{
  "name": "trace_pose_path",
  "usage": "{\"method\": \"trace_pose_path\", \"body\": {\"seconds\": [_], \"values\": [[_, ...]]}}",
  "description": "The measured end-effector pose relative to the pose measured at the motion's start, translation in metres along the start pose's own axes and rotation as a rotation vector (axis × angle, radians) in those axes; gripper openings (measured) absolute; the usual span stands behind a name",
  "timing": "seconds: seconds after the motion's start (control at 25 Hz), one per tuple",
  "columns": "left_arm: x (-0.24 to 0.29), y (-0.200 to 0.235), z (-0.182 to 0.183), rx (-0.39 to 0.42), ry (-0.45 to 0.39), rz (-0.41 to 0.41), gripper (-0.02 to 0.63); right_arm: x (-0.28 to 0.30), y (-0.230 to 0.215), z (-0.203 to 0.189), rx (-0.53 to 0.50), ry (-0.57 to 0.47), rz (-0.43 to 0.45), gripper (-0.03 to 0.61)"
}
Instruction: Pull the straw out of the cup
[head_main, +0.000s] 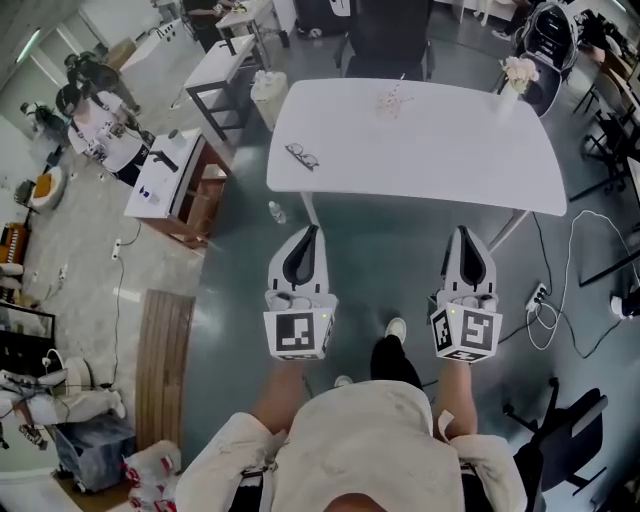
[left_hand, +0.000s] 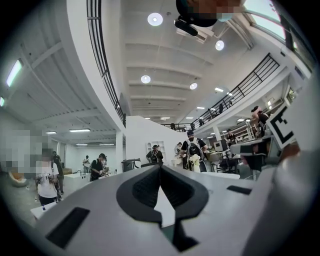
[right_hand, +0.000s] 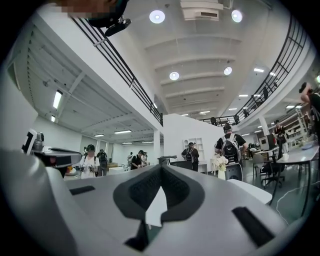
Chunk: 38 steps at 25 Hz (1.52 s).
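Broadly, the white counter (head_main: 420, 150) fills the upper middle of the head view, and the person stands back from it with both tools held out level over the floor. The left gripper (head_main: 312, 232) and the right gripper (head_main: 463, 234) are both clenched on nothing: in each gripper view the dark jaws meet at their tips with only a bare gap behind them.

On the counter's far right corner stands a vase of flowers (head_main: 518, 75). A pair of glasses (head_main: 302, 156) lies near the left edge.

The cup (head_main: 389, 105) sits toward the far edge, near the middle and well apart from both grippers. The straw (head_main: 399, 86) rises from it, too small to show in detail.

The cup looks small and light, so it would likely tip or slide if the straw dragged on it; bracing it low on its wall with one gripper seems wise. The straw is probably thin, slick and easily crushed, so a gentle pinch just above the rim and a pull along its own line should suit it.
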<state>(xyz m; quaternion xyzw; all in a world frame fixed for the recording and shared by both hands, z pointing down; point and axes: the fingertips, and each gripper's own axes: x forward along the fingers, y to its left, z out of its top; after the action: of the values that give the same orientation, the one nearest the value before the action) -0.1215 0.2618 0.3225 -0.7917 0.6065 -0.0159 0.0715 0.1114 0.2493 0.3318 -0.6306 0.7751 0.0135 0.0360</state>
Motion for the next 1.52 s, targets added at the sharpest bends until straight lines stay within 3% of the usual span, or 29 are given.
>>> {"method": "trace_pose_path", "body": {"seconds": [0.52,0.8,1.12,1.52], "values": [[0.159,-0.065,-0.009,-0.004,0.057,-0.004,0.006,0.107,-0.127,-0.027,0.034,0.047,0.003,0.003],[0.209,-0.099,-0.006,0.001,0.056,-0.017,0.006,0.143,-0.172,-0.032,0.045,0.044,0.028,0.003],[0.233,-0.096,0.001,0.015,0.029,0.006,0.006,0.171,-0.18,-0.03,0.043,0.039,0.057,0.003],[0.284,-0.059,-0.026,-0.004,0.022,-0.019,0.006,0.235,-0.159,-0.044,-0.001,0.057,0.063,0.003]]}}
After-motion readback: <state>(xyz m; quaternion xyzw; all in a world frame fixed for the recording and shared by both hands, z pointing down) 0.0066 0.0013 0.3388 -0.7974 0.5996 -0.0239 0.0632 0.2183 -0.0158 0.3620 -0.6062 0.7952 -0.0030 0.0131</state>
